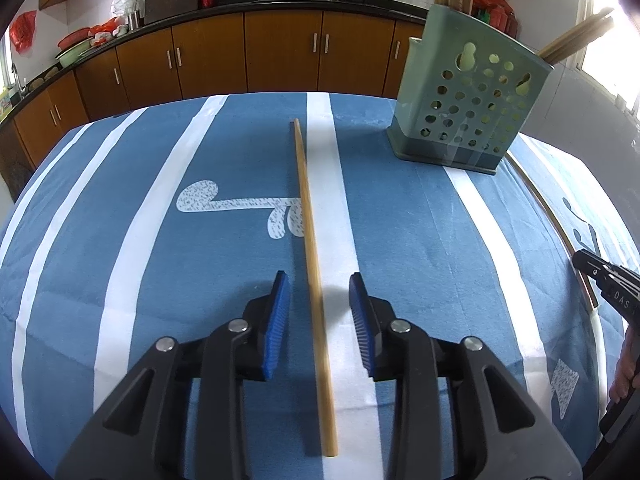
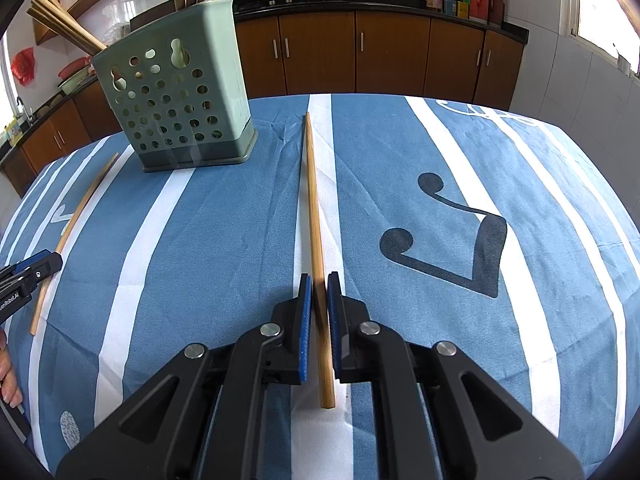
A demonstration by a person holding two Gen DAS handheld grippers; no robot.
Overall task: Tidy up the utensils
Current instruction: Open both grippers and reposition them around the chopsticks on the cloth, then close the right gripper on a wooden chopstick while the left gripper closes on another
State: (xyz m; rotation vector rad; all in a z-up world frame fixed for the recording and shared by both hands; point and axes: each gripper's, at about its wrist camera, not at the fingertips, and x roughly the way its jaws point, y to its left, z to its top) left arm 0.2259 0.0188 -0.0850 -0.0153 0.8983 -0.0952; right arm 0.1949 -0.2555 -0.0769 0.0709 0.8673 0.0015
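Already the right gripper (image 2: pixel 319 280) pinches one chopstick (image 2: pixel 316 248) on the tablecloth (image 2: pixel 400 320) while the left gripper (image 1: pixel 319 280) stands spread around another chopstick (image 1: pixel 310 240), so either thin stick could pivot or slip short of the holder (image 2: pixel 176 100).

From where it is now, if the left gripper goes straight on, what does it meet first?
Probably the chopstick between its open jaws, and the tablecloth under it. The holder stands off to the right.
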